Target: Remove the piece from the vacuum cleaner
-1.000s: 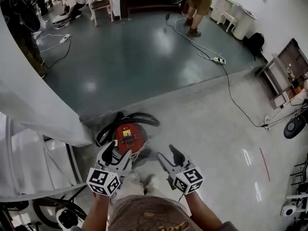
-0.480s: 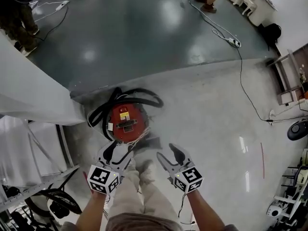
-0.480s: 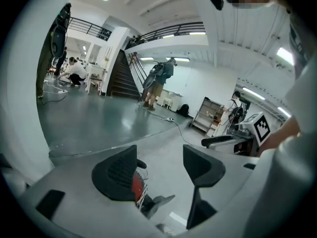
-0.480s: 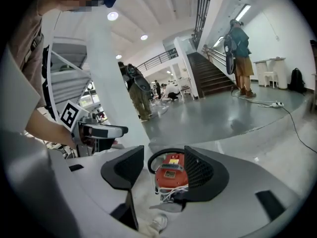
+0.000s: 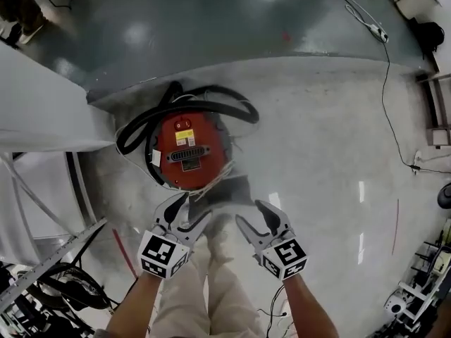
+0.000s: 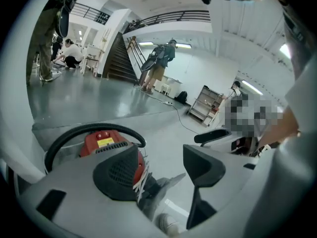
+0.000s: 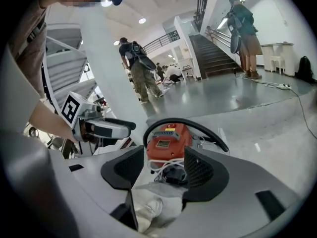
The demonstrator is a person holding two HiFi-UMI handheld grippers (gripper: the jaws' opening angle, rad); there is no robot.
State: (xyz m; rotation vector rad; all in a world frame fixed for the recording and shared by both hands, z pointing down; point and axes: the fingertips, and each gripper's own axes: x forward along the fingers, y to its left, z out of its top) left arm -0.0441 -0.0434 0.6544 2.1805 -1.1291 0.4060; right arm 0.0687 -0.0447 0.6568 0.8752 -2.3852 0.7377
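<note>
Vacuum (image 5: 187,150) on the floor, centre frame, just above both grippers. I read the left gripper (image 5: 189,215) as nearer, jaws wide and empty. Right gripper (image 5: 254,217) jaws also wide, empty. The piece is probably the hose (image 5: 239,110) along the vacuum's upper edge, but I can't confirm that.

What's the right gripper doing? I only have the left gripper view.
Observer: The right gripper is open and empty. The red vacuum cleaner shows through the gap between its jaws.
Operator: Is either gripper touching the vacuum?
Observer: No. In the head view the left gripper and the right one are both held on the near side of it, above the floor.
Operator: Where's the hose?
Observer: The black hose lies on the floor, looped around the vacuum's far side.
</note>
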